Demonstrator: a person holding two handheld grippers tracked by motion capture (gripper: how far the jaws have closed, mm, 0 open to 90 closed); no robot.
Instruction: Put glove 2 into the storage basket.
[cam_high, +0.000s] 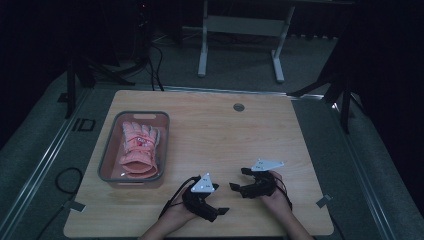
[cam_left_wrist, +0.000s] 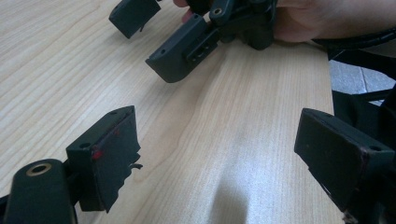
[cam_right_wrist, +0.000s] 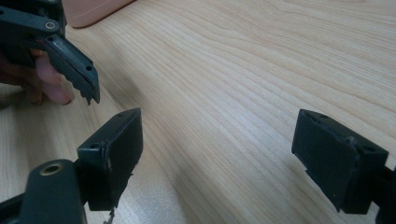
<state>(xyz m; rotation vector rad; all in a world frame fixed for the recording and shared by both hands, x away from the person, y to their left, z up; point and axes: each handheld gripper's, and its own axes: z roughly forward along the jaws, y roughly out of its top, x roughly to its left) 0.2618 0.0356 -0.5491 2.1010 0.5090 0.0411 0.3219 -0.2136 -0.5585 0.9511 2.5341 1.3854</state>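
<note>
A pink glove (cam_high: 138, 149) lies flat in a grey basket (cam_high: 108, 146) on the left of the wooden table (cam_high: 225, 130). Near the front edge, each hand holds a black gripper low over the wood. My left gripper (cam_high: 220, 200) points right, my right gripper (cam_high: 239, 179) points left, and their tips face each other a short way apart. In the left gripper view my left gripper (cam_left_wrist: 219, 149) stands open over bare wood, with the right gripper (cam_left_wrist: 182, 51) beyond it. In the right gripper view my right gripper (cam_right_wrist: 219, 149) is open too, with a jaw of the left gripper (cam_right_wrist: 70, 65) at upper left.
A round cable grommet (cam_high: 238, 107) sits at the table's far edge. A desk frame (cam_high: 240, 30) stands on the floor behind. A corner of the basket (cam_right_wrist: 93, 11) shows at the top of the right gripper view. Bare wood lies between the basket and the grippers.
</note>
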